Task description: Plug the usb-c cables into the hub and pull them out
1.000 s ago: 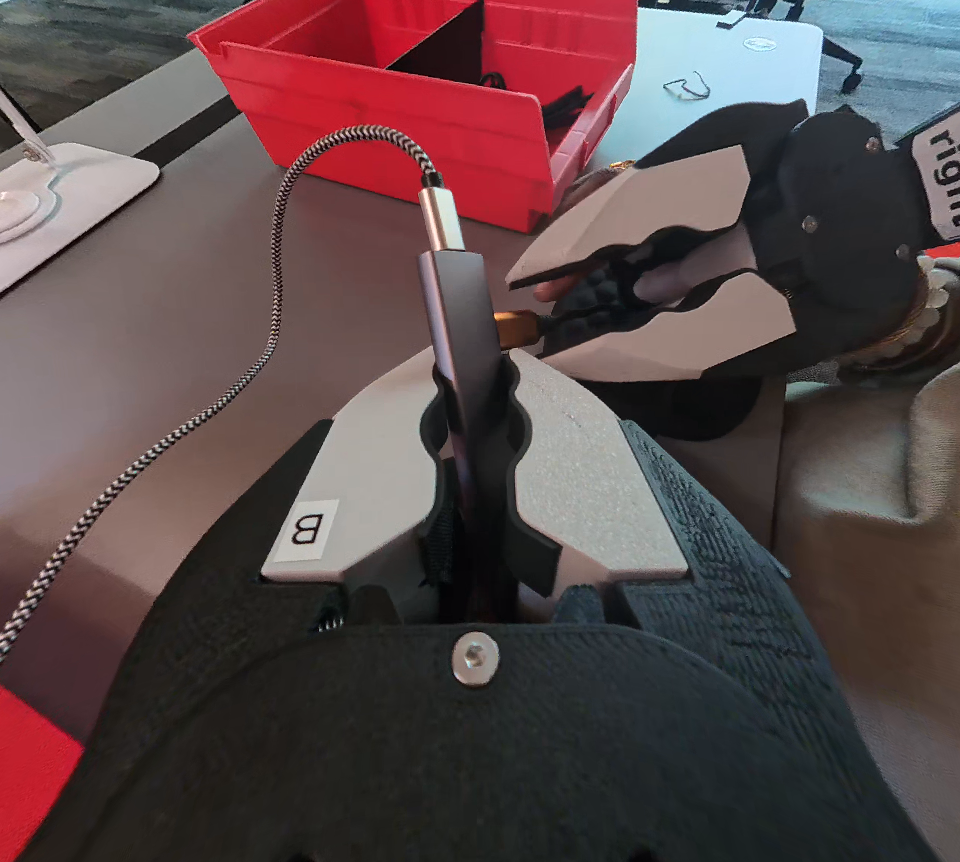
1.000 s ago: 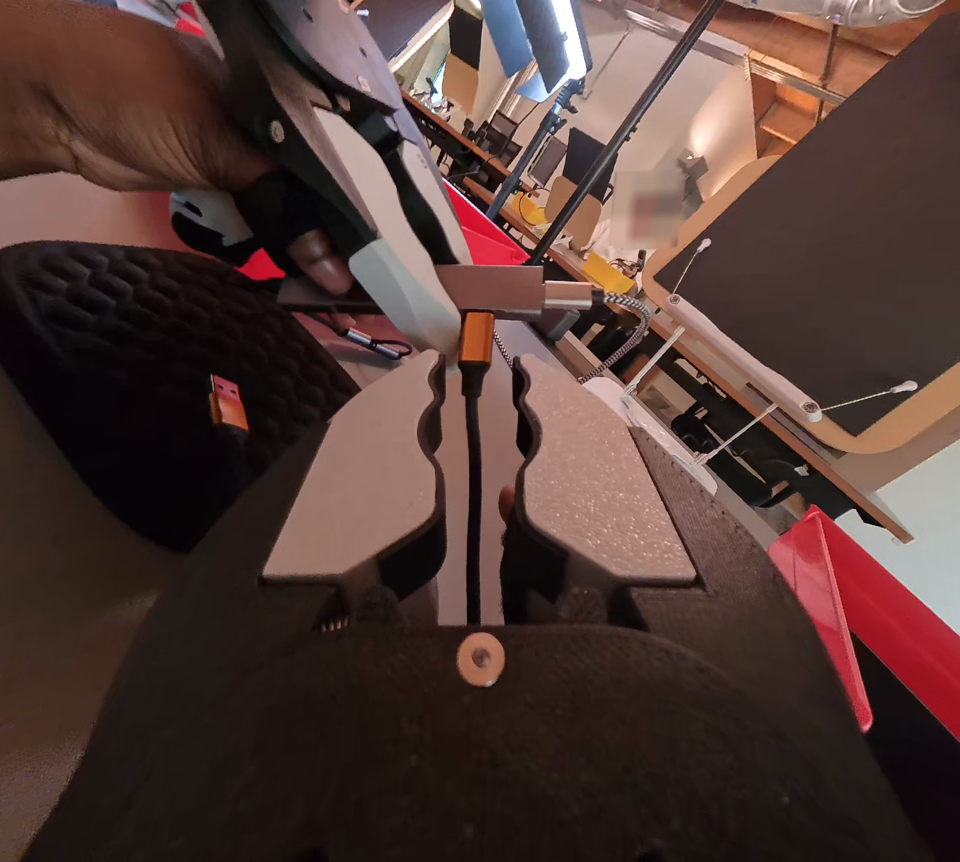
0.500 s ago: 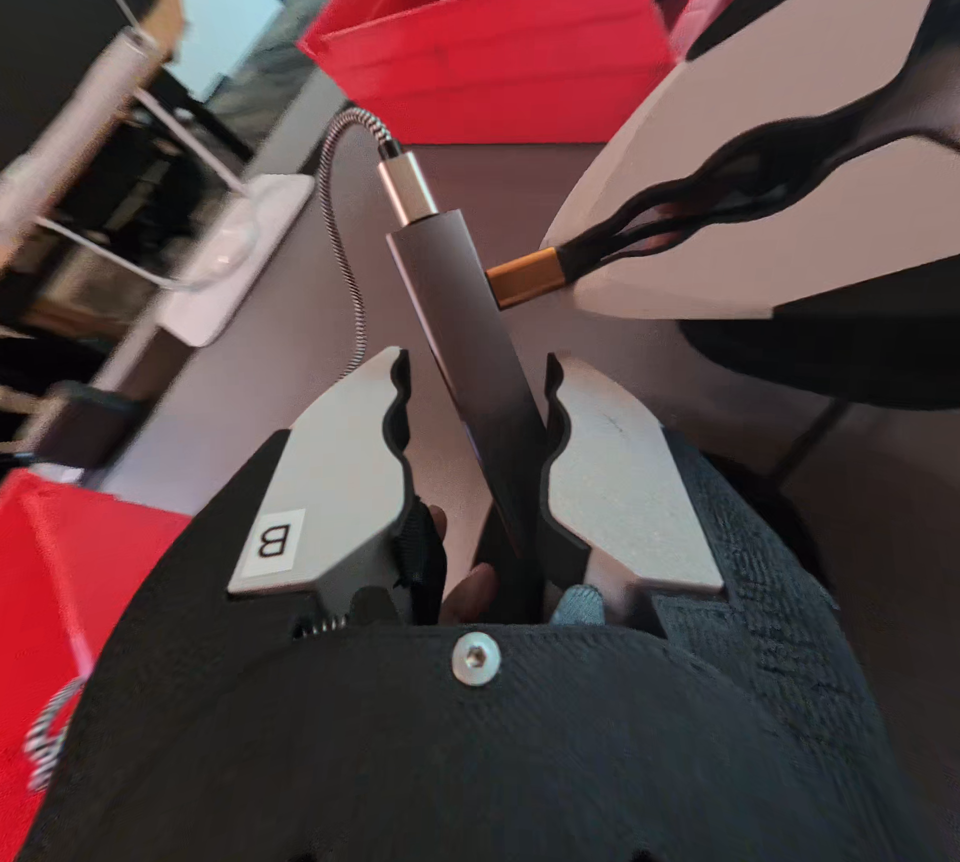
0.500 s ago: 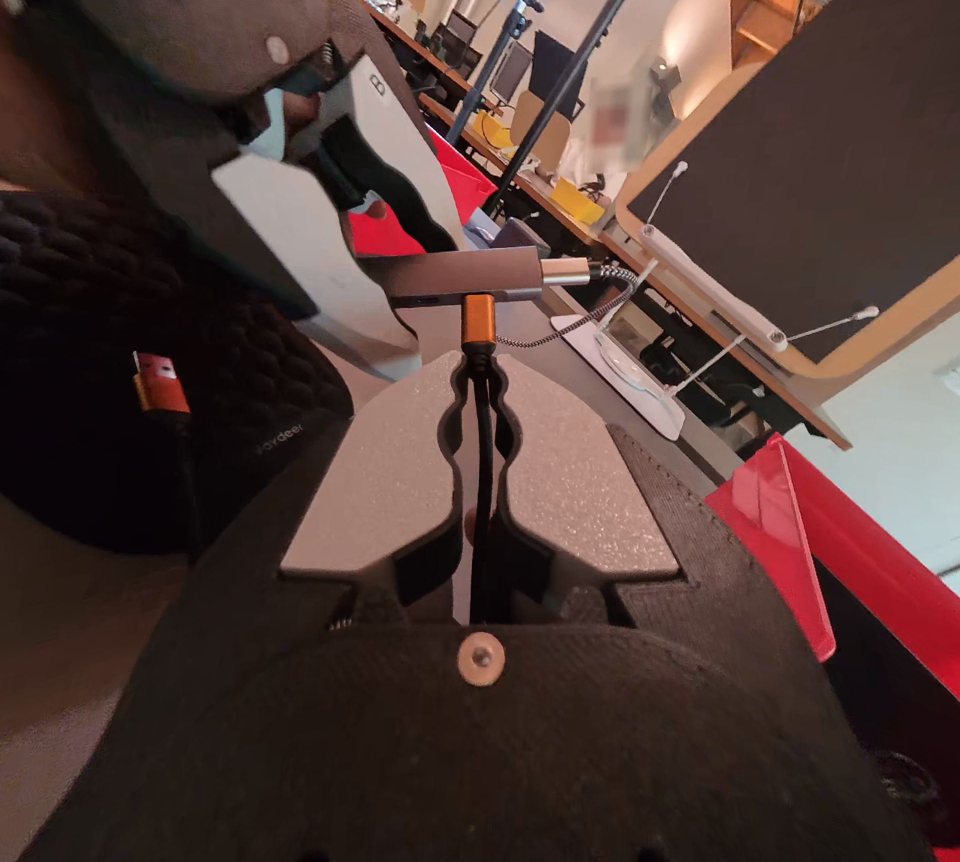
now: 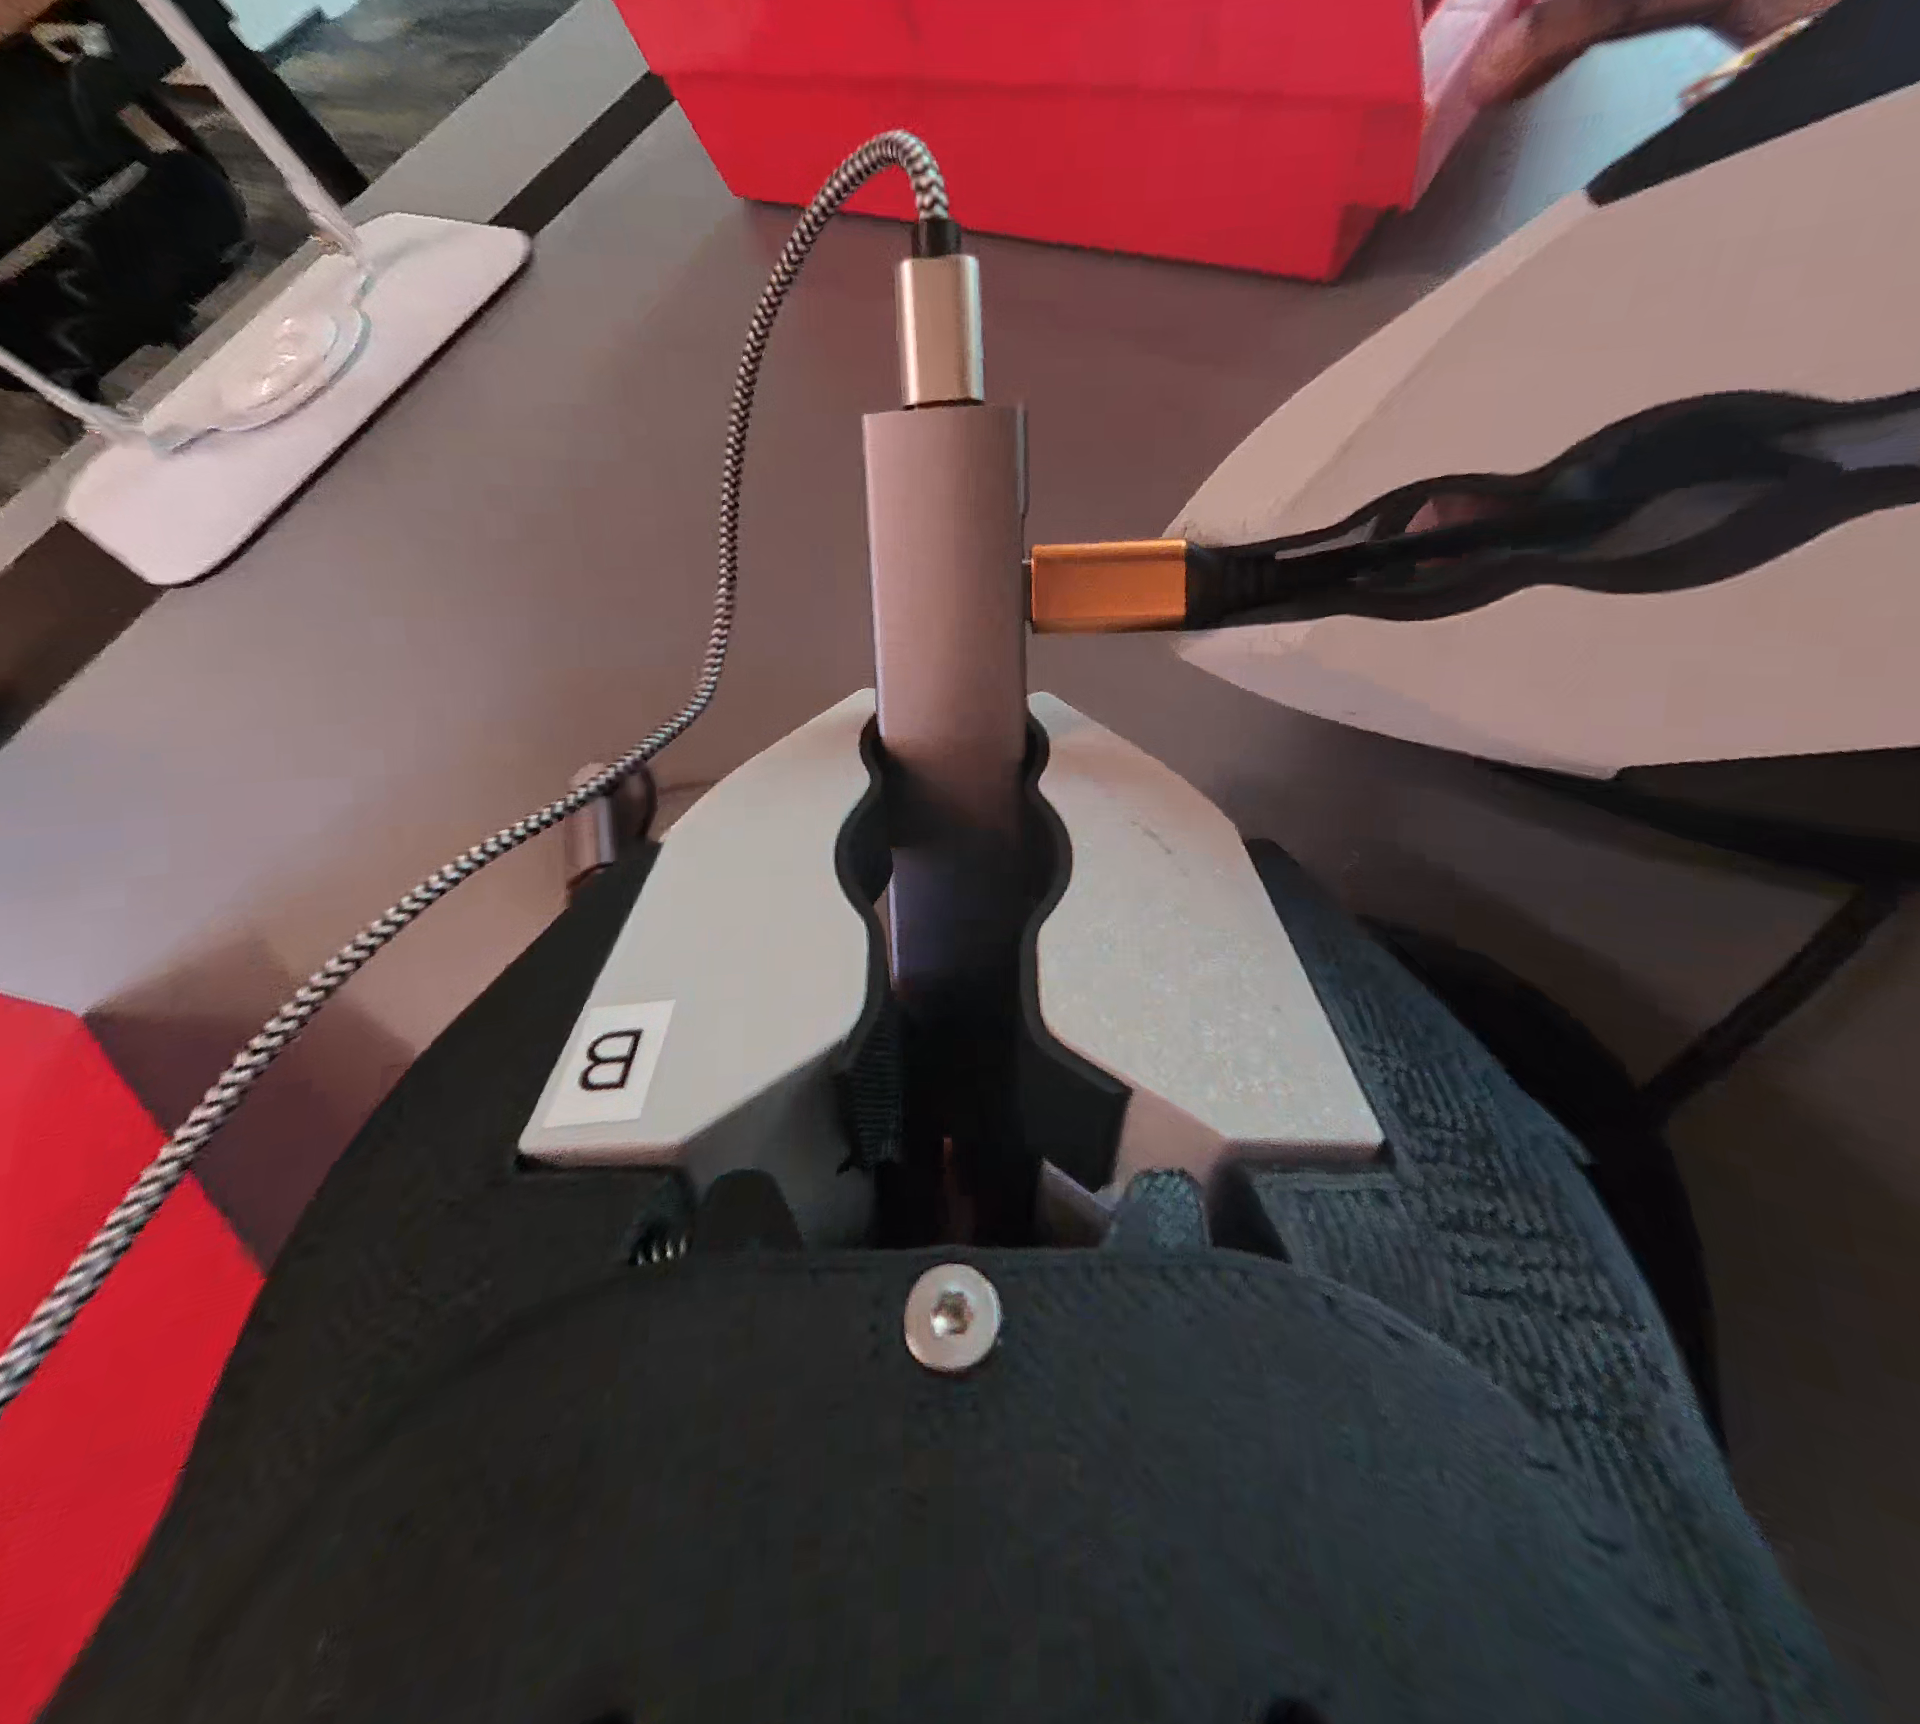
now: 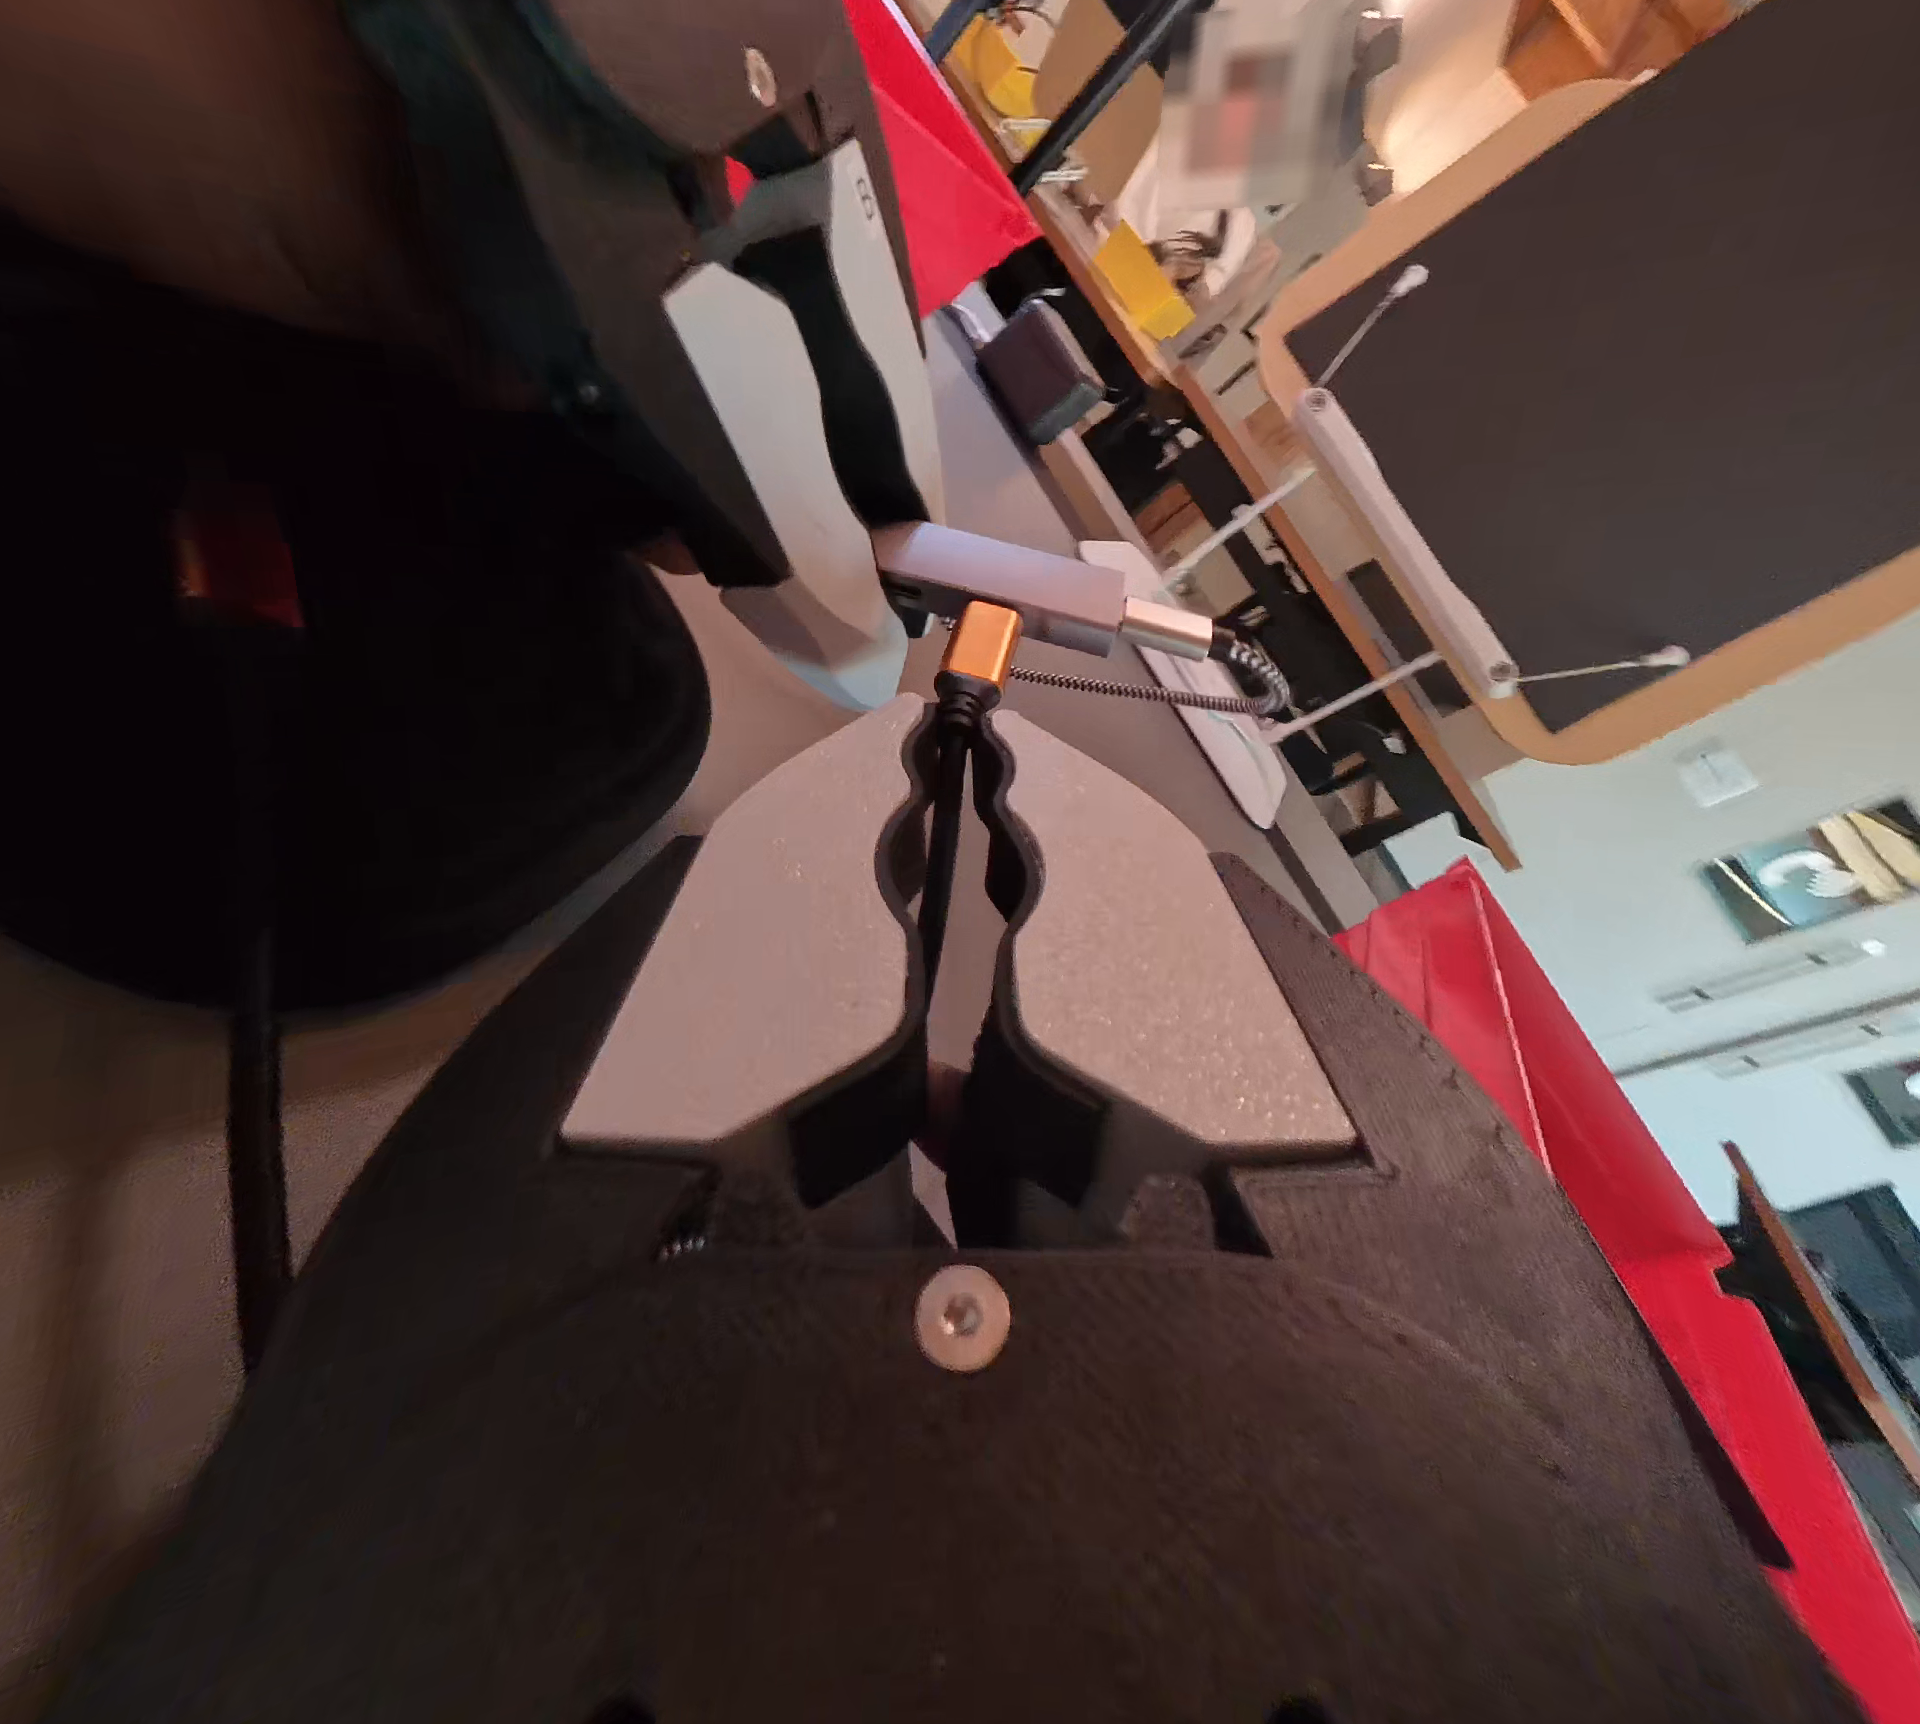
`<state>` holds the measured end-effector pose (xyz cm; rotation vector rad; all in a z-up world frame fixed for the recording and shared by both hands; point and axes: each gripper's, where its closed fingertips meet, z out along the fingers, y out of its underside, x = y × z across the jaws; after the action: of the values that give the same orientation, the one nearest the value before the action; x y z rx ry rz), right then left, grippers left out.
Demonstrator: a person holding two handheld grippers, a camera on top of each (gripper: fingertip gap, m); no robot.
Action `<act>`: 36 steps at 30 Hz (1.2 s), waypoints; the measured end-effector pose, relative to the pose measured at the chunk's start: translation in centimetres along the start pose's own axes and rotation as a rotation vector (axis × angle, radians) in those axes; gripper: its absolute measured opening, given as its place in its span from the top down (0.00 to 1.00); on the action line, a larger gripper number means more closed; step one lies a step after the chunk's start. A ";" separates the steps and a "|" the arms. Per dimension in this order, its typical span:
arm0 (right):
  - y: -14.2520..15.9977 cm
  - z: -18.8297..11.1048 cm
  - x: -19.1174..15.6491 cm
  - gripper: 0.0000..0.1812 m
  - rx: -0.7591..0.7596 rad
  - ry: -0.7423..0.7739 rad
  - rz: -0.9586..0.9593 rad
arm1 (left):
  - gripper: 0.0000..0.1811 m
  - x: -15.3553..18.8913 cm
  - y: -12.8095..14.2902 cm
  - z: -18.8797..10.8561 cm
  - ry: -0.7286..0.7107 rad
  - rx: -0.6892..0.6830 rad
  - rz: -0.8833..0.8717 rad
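Brown and matte, the surface (image 5: 540,635) carries a red bin (image 5: 1039,43) at the far side and a white stand base (image 5: 301,417) to the left. Above it, the left gripper (image 5: 951,729) clamps the grey hub (image 5: 940,573), which points away from the camera. A braided cable (image 5: 727,469) is plugged into the hub's far end. From the right, the right gripper (image 6: 951,718) pinches a black cable (image 6: 940,853) just behind its orange plug (image 5: 1107,583), whose tip meets the hub's side.

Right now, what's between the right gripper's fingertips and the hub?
In both wrist views, only the orange plug: the right gripper clamps its black cable, and the plug meets the side of the grey hub.
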<state>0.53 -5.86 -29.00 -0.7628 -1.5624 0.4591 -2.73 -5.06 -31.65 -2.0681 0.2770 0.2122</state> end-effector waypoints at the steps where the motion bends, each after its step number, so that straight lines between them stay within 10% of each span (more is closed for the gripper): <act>1: 0.1 -0.2 -0.1 0.97 0.002 -0.034 0.002 | 0.90 0.3 0.1 0.1 0.037 -0.001 -0.015; 18: 1.0 -0.8 -1.6 0.98 -0.051 -0.079 -0.069 | 0.90 1.4 1.0 0.7 0.154 -0.029 -0.071; 21: 2.0 -2.5 -2.3 0.98 -0.040 -0.202 -0.084 | 0.90 -1.6 1.8 0.7 0.000 -0.053 -0.181; 36: -1.4 -12.7 29.6 0.97 0.371 0.583 0.331 | 0.89 0.2 1.7 0.9 0.010 -0.076 0.035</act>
<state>12.55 12.11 -5.11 -0.7772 -0.7817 0.6746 -3.08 -5.12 -33.57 -2.1413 0.3160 0.2367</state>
